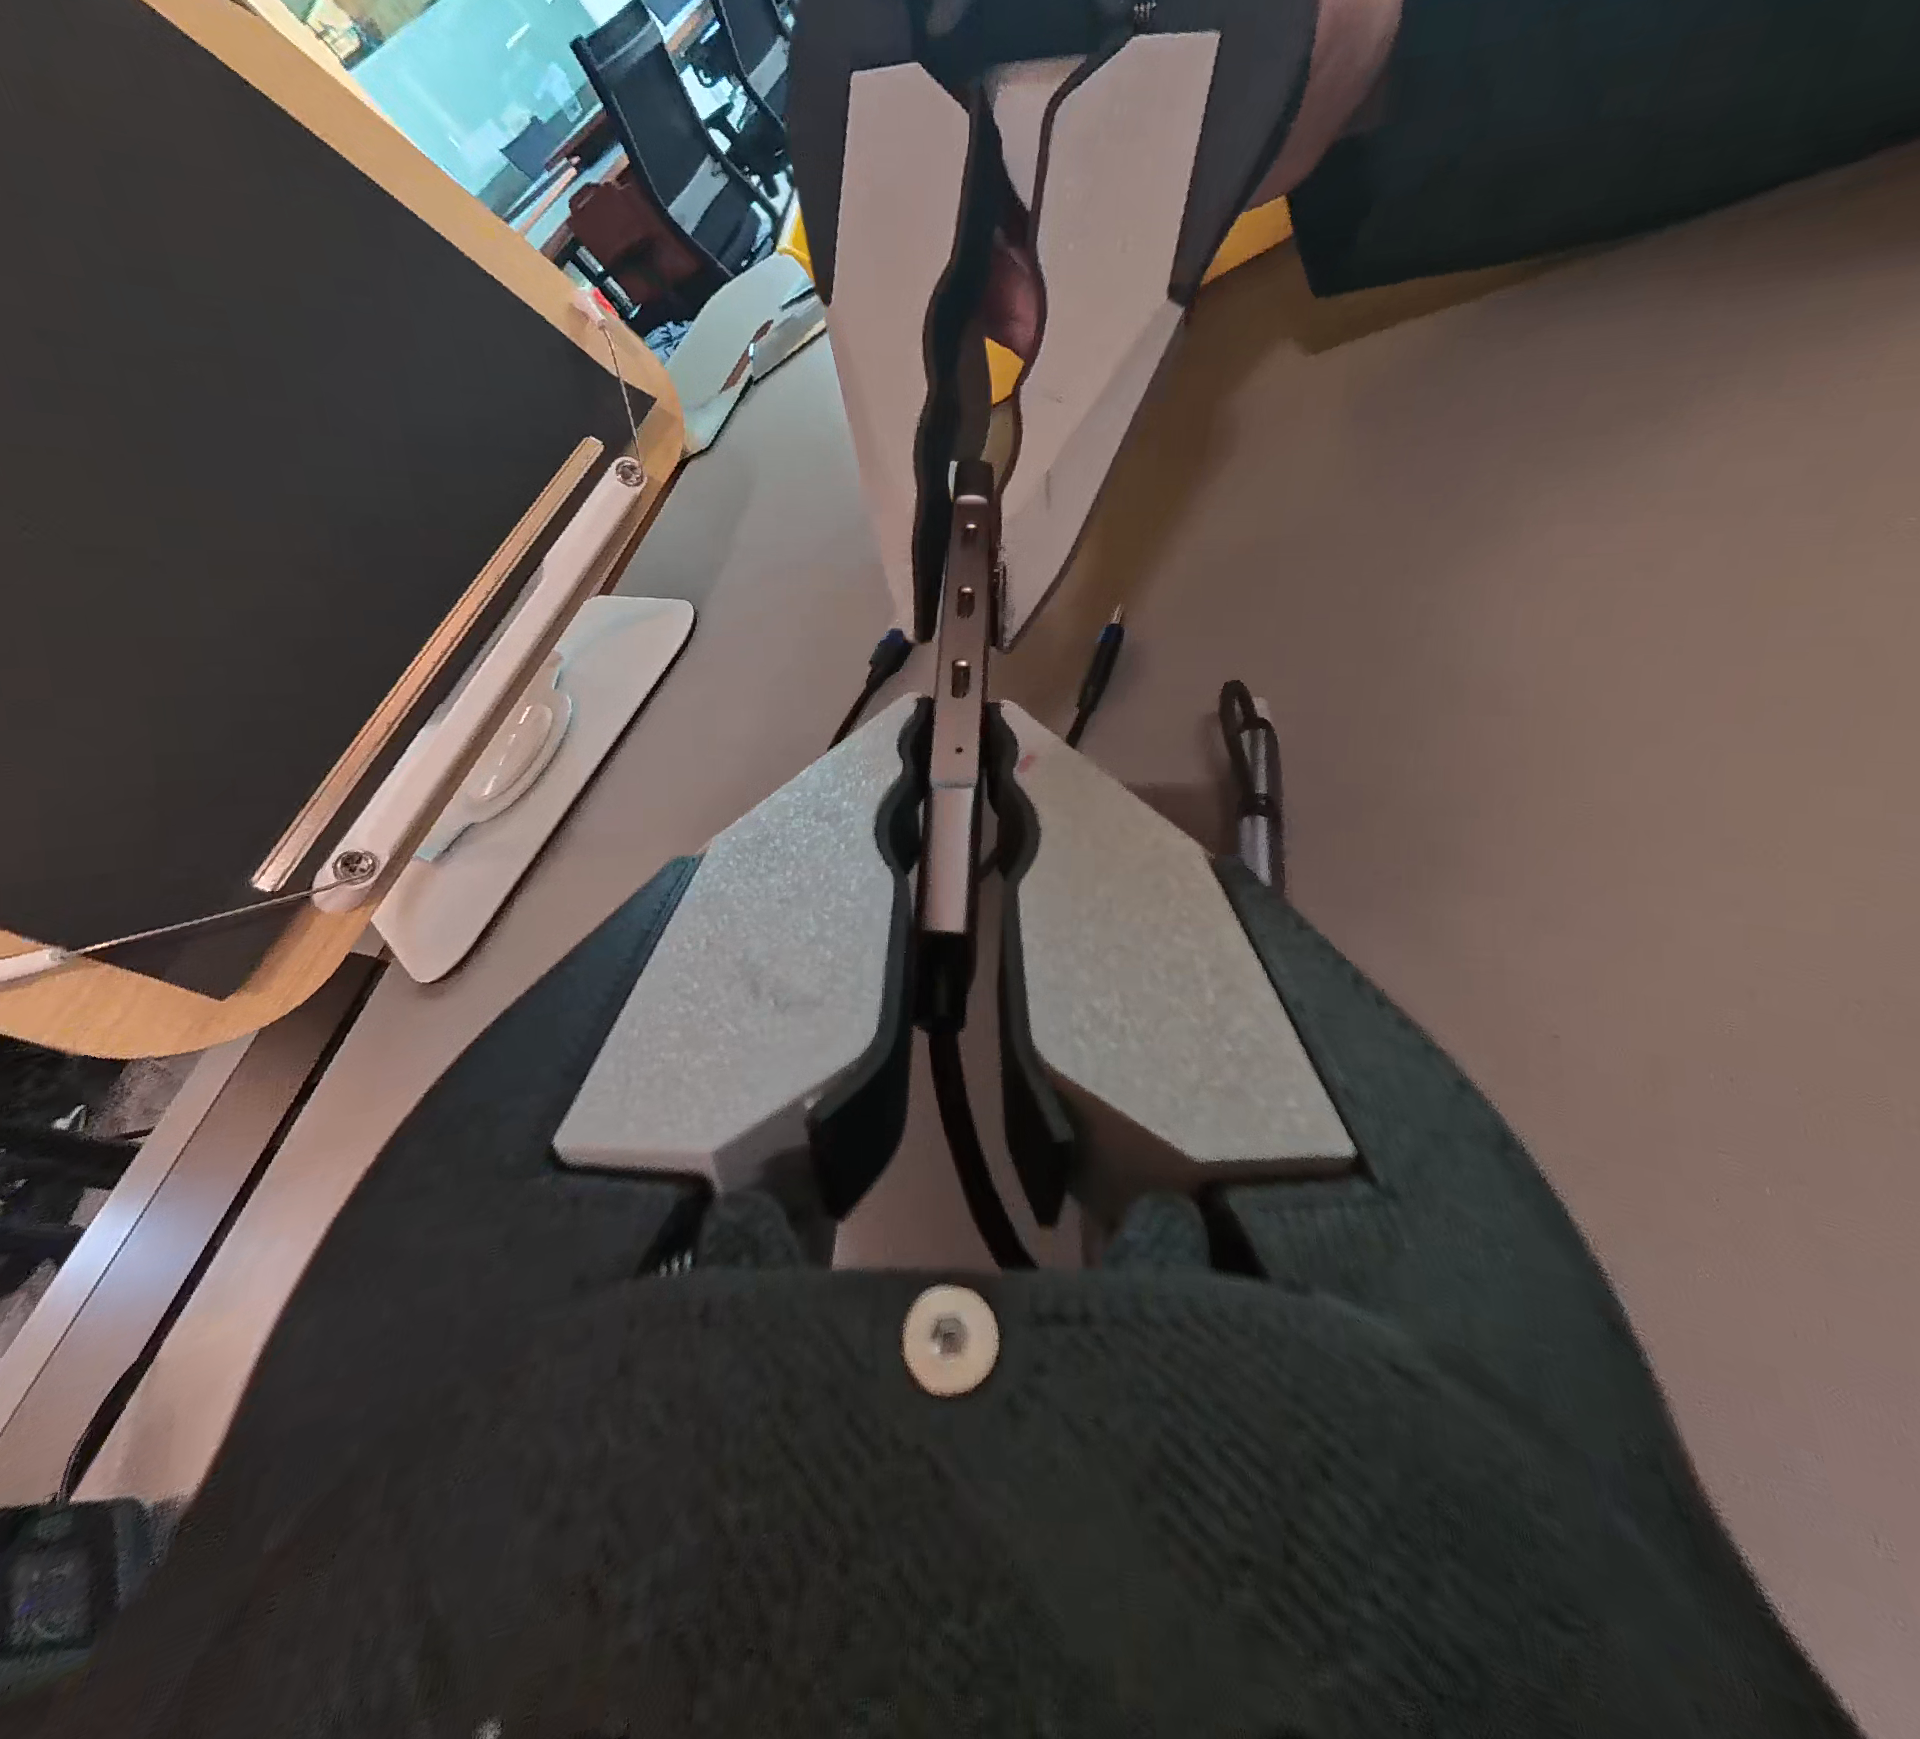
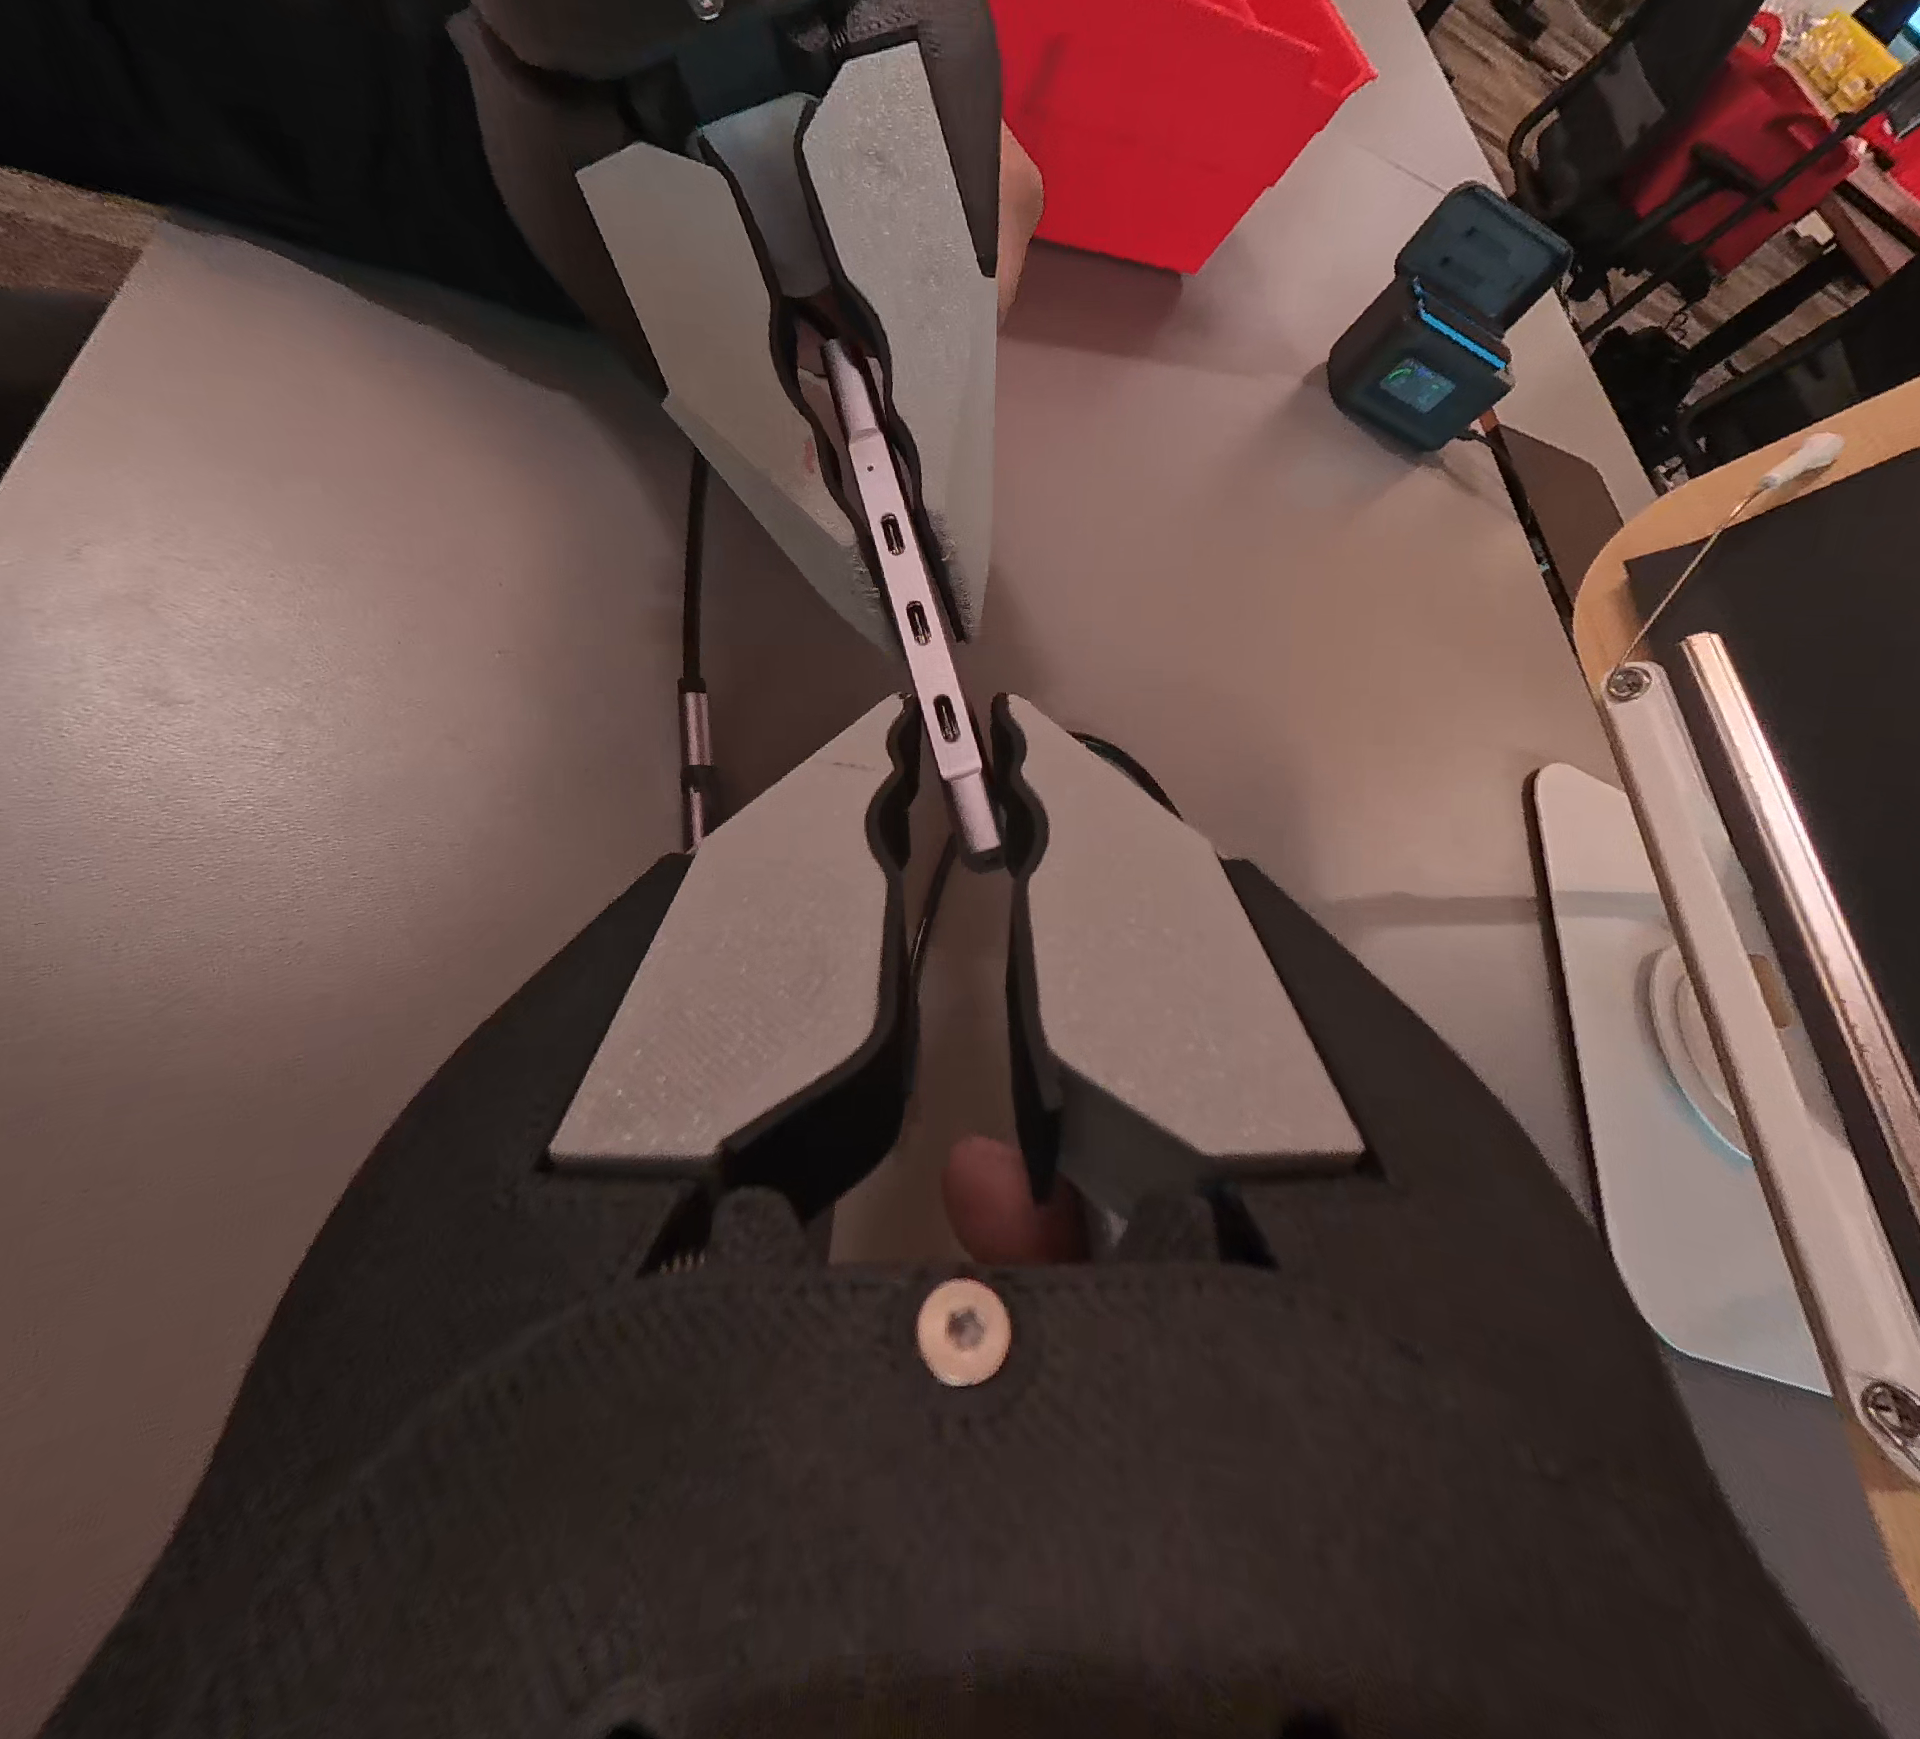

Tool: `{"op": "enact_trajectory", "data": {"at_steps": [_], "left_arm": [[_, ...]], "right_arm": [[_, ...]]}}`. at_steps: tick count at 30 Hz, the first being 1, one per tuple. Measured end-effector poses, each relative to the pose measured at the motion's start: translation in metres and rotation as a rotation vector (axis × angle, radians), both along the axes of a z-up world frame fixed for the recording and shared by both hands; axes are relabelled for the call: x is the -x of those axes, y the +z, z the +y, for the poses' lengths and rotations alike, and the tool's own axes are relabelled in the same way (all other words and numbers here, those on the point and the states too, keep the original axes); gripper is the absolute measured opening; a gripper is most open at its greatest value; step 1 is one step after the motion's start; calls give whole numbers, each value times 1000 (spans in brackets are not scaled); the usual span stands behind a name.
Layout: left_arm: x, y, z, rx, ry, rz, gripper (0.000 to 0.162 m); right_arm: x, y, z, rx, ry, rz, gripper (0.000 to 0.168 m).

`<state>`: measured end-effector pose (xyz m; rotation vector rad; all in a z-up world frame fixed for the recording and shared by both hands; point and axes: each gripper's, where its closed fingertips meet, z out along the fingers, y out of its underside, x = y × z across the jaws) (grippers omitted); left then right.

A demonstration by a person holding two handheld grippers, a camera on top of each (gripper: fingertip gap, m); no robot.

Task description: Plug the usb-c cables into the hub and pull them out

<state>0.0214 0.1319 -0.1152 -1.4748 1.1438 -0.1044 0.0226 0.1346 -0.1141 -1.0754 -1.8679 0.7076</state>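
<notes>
A slim silver USB-C hub (image 1: 961, 650) is held edge-up above the grey table (image 1: 1558, 754), between both grippers. My left gripper (image 1: 956, 723) is shut on its near end, where the hub's own black cable (image 1: 966, 1149) leaves. My right gripper (image 1: 958, 640) comes from above and clamps the far end. In the right wrist view the hub (image 2: 920, 619) runs tilted from my right gripper (image 2: 951, 723) up into the left gripper (image 2: 920, 624). Its three side ports show empty. Loose cables lie below: a blue plug (image 1: 1101, 661), a braided cable with a silver connector (image 1: 1259, 806), which also shows in the right wrist view (image 2: 694, 754).
A red bin (image 2: 1143, 58) stands behind the left gripper. A small dark device with a lit screen (image 2: 1444, 339) sits on the table. A black board in a wooden frame (image 1: 260, 442) on a white base plate (image 1: 551, 754) stands at the side. A dark sleeve (image 1: 1610, 27) lies beyond. The grippers are tip to tip, or close to it.
</notes>
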Motion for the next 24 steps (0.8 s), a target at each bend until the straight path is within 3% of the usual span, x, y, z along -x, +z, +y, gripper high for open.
{"op": "enact_trajectory", "data": {"at_steps": [8, 12, 14, 17, 21, 24], "left_arm": [[-1, -5, 1, 16, -9, 25, 7], [21, -6, 16, 18, 109, 29, 6], [35, -6, 26, 15, 194, 25, 7], [54, -2, 35, -8, 295, 20, 7], [62, 7, 37, -46, 332, -8, 7], [68, 9, 41, -111, 385, 49, 6]], "right_arm": [[2, -5, -1, 77, -19, -35, 11], [-1, 14, 19, 185, -111, 41, 14], [-5, 16, 35, 242, -187, 51, 29], [-13, -6, 48, 300, -260, -67, 55], [-24, -42, 35, 362, -228, -270, 30], [-31, -68, 32, 339, -243, -404, 31]]}}
